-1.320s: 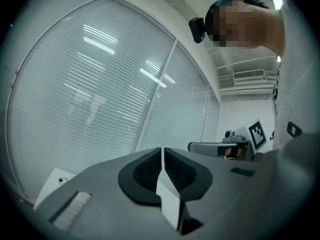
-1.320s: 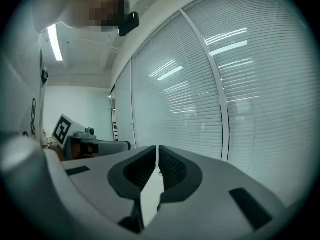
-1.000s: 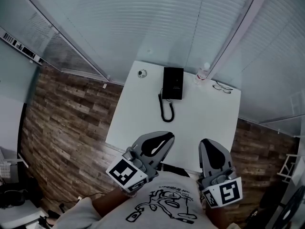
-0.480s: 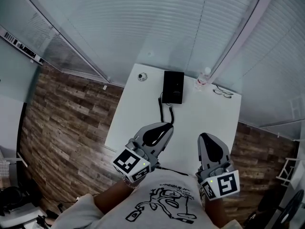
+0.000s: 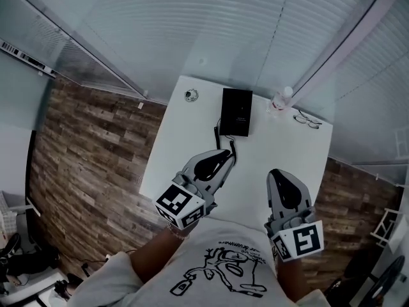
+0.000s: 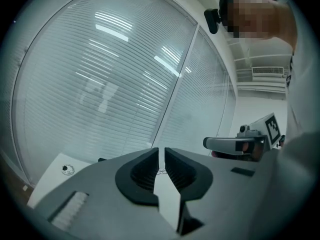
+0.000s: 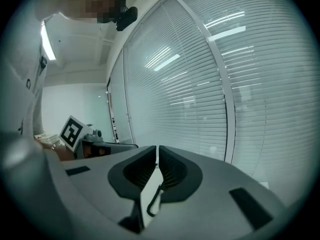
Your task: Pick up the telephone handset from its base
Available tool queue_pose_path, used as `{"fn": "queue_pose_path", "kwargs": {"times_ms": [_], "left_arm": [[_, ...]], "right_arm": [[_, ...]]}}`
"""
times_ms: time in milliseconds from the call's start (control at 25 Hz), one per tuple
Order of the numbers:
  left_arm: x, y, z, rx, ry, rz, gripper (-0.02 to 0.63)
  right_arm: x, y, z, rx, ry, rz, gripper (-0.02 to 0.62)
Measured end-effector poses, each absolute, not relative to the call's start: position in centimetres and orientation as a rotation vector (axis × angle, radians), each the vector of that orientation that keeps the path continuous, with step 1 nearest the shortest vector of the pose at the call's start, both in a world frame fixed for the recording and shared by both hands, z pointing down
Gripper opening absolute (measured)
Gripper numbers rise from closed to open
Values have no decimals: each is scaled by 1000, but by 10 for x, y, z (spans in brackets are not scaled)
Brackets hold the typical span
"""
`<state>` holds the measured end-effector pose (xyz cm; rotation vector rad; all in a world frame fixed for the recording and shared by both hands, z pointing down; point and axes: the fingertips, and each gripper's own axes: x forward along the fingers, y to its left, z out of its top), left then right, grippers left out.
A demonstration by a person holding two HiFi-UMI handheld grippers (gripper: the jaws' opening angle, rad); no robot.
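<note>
The telephone [image 5: 236,111] lies at the far edge of the table [image 5: 179,152], its handset too small to tell apart from the base. Over the table's near edge, the left gripper [image 5: 222,155] and right gripper [image 5: 281,175] hang with jaws pressed together and empty, probably because neither is within reach yet.

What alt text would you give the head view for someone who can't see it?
A black telephone sits at the far side of a white table, its coiled cord trailing toward the person. The left gripper and right gripper hover over the near side, both shut and empty, short of the phone. A bottle and glasses are to its right.
</note>
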<state>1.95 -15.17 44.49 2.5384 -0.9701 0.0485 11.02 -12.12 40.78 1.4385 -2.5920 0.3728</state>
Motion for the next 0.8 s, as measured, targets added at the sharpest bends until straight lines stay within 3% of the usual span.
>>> {"fn": "queue_pose_path", "kwargs": {"times_ms": [240, 800], "left_arm": [[15, -186, 481, 2488, -993, 104, 25], [4, -265, 605, 2372, -1010, 292, 121]], "right_arm": [[105, -148, 434, 1392, -2587, 437, 17], [95, -198, 499, 1329, -2541, 512, 17]]}}
